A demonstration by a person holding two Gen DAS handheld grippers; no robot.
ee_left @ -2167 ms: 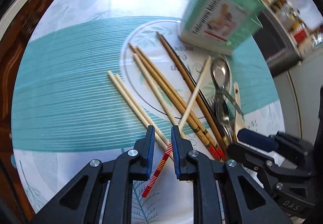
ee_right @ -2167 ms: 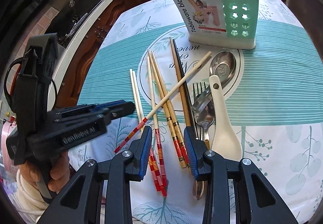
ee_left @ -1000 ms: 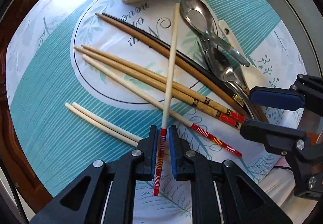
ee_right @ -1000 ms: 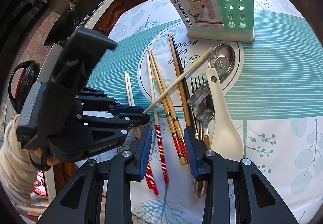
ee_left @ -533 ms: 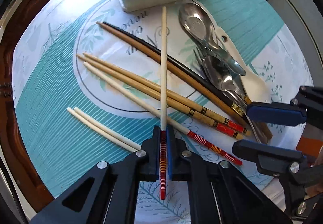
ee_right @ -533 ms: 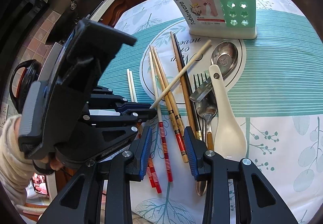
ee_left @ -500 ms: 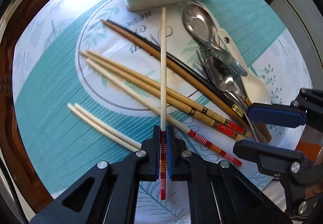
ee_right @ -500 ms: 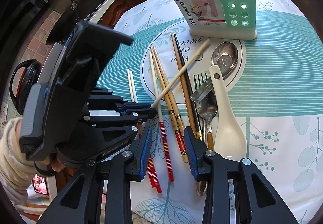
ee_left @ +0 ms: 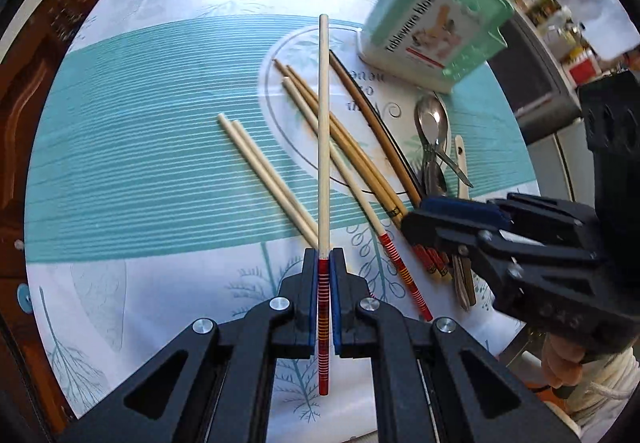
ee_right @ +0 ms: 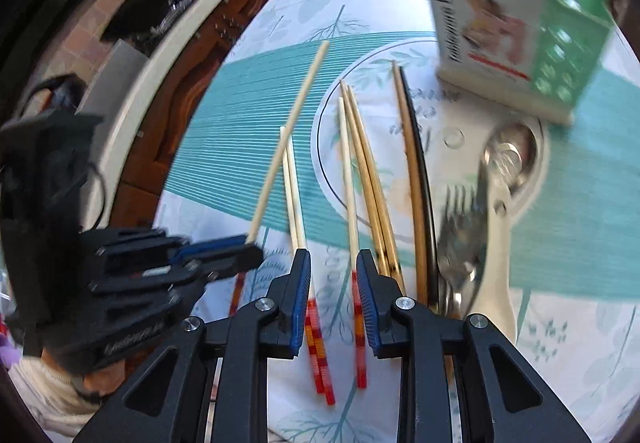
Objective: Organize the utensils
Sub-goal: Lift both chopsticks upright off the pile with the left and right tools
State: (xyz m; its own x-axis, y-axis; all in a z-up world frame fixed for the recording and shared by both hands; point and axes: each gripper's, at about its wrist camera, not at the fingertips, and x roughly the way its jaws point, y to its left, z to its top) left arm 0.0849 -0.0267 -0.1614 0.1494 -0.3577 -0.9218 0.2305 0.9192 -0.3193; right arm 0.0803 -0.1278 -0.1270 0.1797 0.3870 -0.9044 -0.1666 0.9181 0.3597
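My left gripper (ee_left: 324,263) is shut on a pale chopstick (ee_left: 323,131) with a red-striped end, held above the cloth and pointing forward. It also shows in the right wrist view (ee_right: 288,135), with the left gripper (ee_right: 224,255) at the left. My right gripper (ee_right: 333,263) is open and low over a pale red-ended chopstick (ee_right: 349,179), its jaws on either side of it. It appears in the left wrist view (ee_left: 456,219). A green tableware holder (ee_left: 436,31) (ee_right: 516,27) stands at the far right. Several more chopsticks (ee_left: 360,159) lie on the cloth.
Two plain pale chopsticks (ee_left: 264,171) lie to the left. Dark chopsticks (ee_right: 418,179), a fork (ee_right: 460,235), metal spoons (ee_left: 432,127) and a white ceramic spoon (ee_right: 494,271) lie to the right. The teal and white tablecloth (ee_left: 140,147) covers a wooden table (ee_left: 36,55).
My left gripper has lifted the chopstick off the pile and swung it left, away from the holder. My right gripper has moved forward and down over the chopsticks, with its jaws narrower.
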